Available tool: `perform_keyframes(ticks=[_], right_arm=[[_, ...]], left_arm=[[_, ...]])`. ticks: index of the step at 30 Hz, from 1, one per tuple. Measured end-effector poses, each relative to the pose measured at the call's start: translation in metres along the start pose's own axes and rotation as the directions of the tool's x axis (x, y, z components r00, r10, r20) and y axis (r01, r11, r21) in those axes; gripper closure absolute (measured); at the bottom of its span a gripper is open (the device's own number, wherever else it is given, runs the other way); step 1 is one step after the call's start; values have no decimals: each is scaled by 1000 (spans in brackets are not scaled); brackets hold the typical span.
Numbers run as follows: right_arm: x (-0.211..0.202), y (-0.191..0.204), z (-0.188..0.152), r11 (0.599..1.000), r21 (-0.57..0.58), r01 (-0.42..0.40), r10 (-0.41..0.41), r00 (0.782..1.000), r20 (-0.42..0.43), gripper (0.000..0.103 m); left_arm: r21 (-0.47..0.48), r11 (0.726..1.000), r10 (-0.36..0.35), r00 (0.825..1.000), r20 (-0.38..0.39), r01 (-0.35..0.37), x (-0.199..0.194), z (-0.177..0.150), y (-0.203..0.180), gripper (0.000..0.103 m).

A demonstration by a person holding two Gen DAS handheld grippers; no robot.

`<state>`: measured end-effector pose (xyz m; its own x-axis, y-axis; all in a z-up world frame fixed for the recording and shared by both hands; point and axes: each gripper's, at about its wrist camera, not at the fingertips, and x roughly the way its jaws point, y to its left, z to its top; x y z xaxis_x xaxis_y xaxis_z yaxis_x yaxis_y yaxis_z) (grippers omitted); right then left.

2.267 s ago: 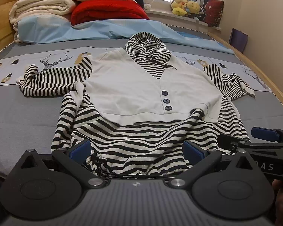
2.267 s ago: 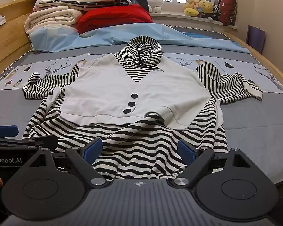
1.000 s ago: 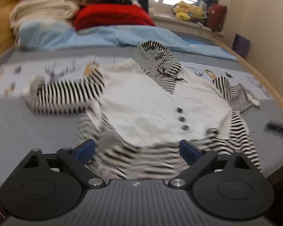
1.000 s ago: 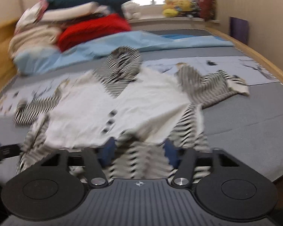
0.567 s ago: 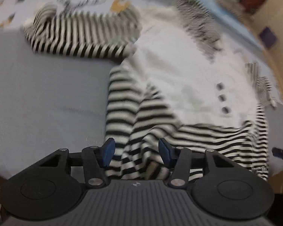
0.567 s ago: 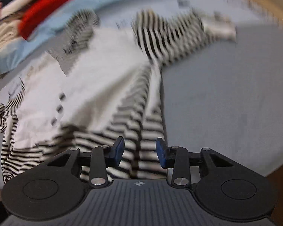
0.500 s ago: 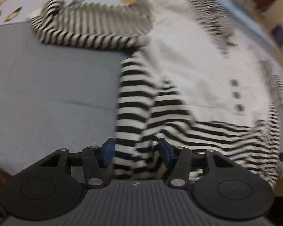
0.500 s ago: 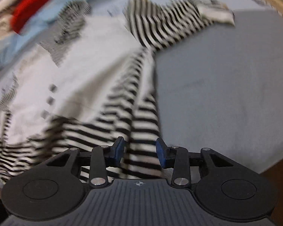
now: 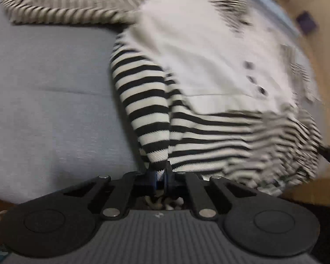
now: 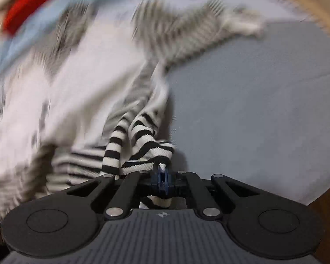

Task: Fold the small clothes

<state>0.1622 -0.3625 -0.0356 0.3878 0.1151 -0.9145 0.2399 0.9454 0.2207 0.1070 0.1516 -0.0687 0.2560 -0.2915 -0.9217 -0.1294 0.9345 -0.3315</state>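
Note:
A small hooded top [image 9: 200, 50], white on the chest with black-and-white striped sleeves and hem, lies front-up on the grey bed. My left gripper [image 9: 160, 173] is shut on the hem's left corner [image 9: 151, 132], which bunches up between the blue pads. My right gripper [image 10: 162, 176] is shut on the hem's right corner [image 10: 143, 143], with striped cloth pulled into folds at the pads. The top [image 10: 77, 83] stretches away from both grippers. Both views are motion-blurred.
Grey bed sheet lies left of the top [image 9: 50, 92] and right of it [image 10: 253, 101]. A striped sleeve [image 10: 187, 33] spreads to the far right. A red pillow [image 10: 26, 6] and light blue cover [image 10: 55, 11] lie at the head. The bed's front edge is close below.
Both grippers went from open over the hem to shut on its two corners. They moved apart to the corners and tilted down towards the bed.

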Motion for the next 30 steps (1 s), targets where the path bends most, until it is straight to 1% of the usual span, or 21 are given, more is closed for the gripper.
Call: perform_keyframes(ticks=[1,2,3,4,6,7,9,10,11,13,14,16,17,19,21,23,24,26,28,29,30], right_arm=[[-2,-8,1,1000,27,13,-13,1000,7,101],[0,-14,0,998,47,34,-33,999,-17,101],[5,-18,-3,997,57,57,-53,997,-61,100],[10,-17,-5,998,44,55,-51,994,-92,100],[15,-5,-11,1000,-26,12,-16,991,-136,98],[14,2,-14,998,-60,5,-13,992,-129,98],[3,13,-16,993,-116,33,-40,997,-64,85],[-2,18,-16,990,-134,48,-52,998,-30,81],[-9,23,-15,986,-154,56,-54,998,12,73],[-25,27,-14,978,-207,29,-12,996,83,70],[-27,32,-15,971,-241,6,20,994,105,70],[-32,46,-19,944,-320,-81,119,988,99,69],[-32,52,-22,926,-355,-129,162,985,66,65],[-23,68,-31,884,-429,-186,195,980,-23,61],[-11,83,-44,838,-504,-207,174,978,-113,56],[-5,93,-56,802,-558,-213,147,976,-162,55],[-2,98,-60,782,-587,-209,132,976,-173,55],[2,103,-64,760,-615,-210,115,975,-190,55],[5,99,-70,753,-624,-209,93,973,-214,59],[9,97,-70,751,-620,-229,98,966,-238,70],[6,93,-70,746,-615,-256,112,958,-264,75]], left_arm=[[27,999,29,1000,-10,-29,1,-3,-2,97],[44,993,112,993,-21,-111,6,-4,-1,97],[55,972,229,973,-31,-227,13,-6,3,97],[55,957,286,958,-34,-284,18,-6,5,96],[30,957,291,957,-19,-290,18,-5,8,95],[7,957,290,957,4,-290,13,-3,10,91],[-35,954,299,948,108,-297,-6,-1,10,76],[-46,957,290,944,159,-287,-15,-1,8,60],[-54,964,267,940,211,-262,-24,-1,6,53],[-36,985,172,946,275,-169,-37,-3,-3,52],[-9,994,105,956,273,-106,-38,-1,-6,51],[64,998,-22,981,193,10,-26,-1,-21,43],[100,995,-37,988,153,22,-16,0,-32,40],[190,981,23,995,99,-41,2,-4,-47,39],[249,964,78,996,51,-88,15,-7,-56,39],[267,958,103,994,27,-106,20,-14,-55,40],[270,957,108,994,21,-110,21,-19,-52,44],[265,960,95,995,-6,-90,23,-20,-48,80],[276,960,68,997,-42,-54,24,-24,-48,84],[297,953,78,996,-53,-59,21,-27,-47,84],[319,945,92,994,-59,-68,22,-31,-49,84]])
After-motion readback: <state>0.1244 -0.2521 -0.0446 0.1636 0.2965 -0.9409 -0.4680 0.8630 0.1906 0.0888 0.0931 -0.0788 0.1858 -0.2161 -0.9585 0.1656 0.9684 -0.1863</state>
